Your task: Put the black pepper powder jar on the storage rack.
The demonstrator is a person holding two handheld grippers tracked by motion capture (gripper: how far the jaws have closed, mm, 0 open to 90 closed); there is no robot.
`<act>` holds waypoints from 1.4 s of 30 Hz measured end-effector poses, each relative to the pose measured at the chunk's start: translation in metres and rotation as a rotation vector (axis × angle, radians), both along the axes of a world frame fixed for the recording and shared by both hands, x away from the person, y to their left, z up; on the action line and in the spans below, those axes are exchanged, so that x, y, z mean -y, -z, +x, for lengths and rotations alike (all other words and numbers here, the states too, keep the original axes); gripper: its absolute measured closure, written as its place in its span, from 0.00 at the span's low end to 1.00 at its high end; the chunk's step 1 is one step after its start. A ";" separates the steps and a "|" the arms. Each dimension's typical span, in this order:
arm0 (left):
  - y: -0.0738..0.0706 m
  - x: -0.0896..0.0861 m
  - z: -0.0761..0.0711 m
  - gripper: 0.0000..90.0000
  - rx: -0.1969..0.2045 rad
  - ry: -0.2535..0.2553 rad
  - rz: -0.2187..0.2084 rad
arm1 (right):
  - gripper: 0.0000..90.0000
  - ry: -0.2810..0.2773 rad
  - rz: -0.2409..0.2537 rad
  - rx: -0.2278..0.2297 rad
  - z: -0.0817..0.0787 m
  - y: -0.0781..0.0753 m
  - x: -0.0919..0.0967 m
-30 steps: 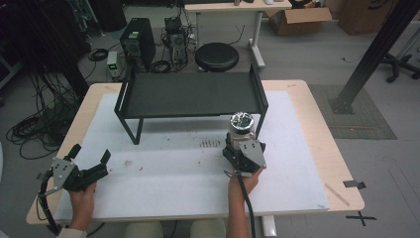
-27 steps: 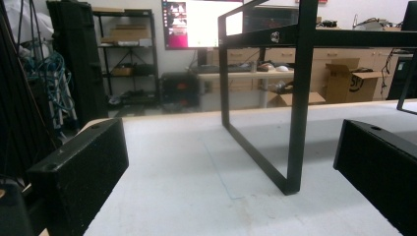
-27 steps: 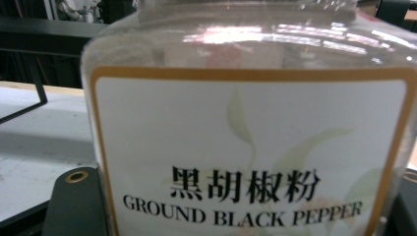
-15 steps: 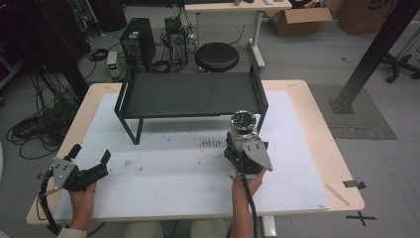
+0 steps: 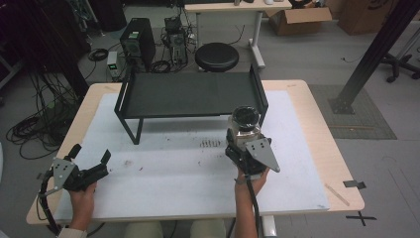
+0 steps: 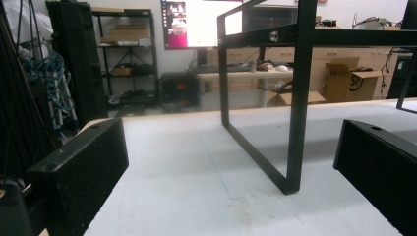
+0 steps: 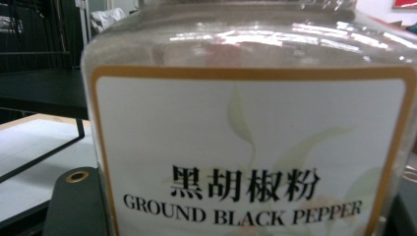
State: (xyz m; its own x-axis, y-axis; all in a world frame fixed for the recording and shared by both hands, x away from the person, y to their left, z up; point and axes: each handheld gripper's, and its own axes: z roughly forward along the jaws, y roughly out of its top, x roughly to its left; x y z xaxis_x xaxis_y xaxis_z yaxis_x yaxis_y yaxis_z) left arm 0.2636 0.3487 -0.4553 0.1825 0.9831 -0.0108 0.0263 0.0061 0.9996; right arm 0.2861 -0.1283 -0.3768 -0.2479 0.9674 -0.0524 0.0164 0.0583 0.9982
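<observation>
One change of note: lifted a little over the last second, the clear, dark-lidded jar of ground black pepper [image 5: 246,121], carried up and slightly toward the low black metal rack [image 5: 188,94] by the right gripper [image 5: 242,140]. Jaws of that gripper clenched on the jar's lower body, with one black pad [image 7: 74,206] just visible at the bottom left of the label in the right gripper view. Jar [image 7: 251,147] held upright, lid on top, just in front of the rack's right end and seemingly clear of the white-covered surface [image 5: 173,183]. Hard to be sure of the gap beneath it from above.

No shift at the left gripper [image 5: 90,154]. Parked low near the front left corner, jaws released and wide apart with nothing between them, looking along the bare surface toward the rack's near leg [image 6: 294,98].

As a judgement of the work: pick-up done, carry begun. Probably bound for the rack's flat top, and by the look of things not yet high enough for it. Still needed: more height to pass the raised rail at the right end, then forward over the deck and down. Worth watching: a smooth round wall in a two-pad grip, so liable to tilt or slip if swung quickly.
</observation>
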 end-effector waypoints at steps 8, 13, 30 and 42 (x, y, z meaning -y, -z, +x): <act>0.000 0.000 0.000 0.01 0.000 0.000 0.000 | 0.28 -0.021 0.017 0.033 -0.004 -0.015 0.001; 0.000 0.000 0.000 0.01 -0.001 0.000 0.001 | 0.28 -0.036 0.019 0.058 -0.004 -0.029 0.000; 0.000 0.000 0.000 0.00 -0.001 0.001 0.000 | 0.28 -0.069 0.043 0.110 0.003 -0.059 -0.008; 0.000 0.000 0.000 0.01 -0.003 0.001 -0.002 | 0.28 -0.079 0.063 0.125 0.013 -0.072 -0.016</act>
State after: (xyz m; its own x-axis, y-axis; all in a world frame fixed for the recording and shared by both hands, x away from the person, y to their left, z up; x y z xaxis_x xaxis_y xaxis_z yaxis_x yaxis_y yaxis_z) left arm 0.2637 0.3491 -0.4552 0.1838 0.9829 -0.0135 0.0290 0.0083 0.9995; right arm 0.2995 -0.1125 -0.3047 -0.3183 0.9476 -0.0273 -0.1107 -0.0086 0.9938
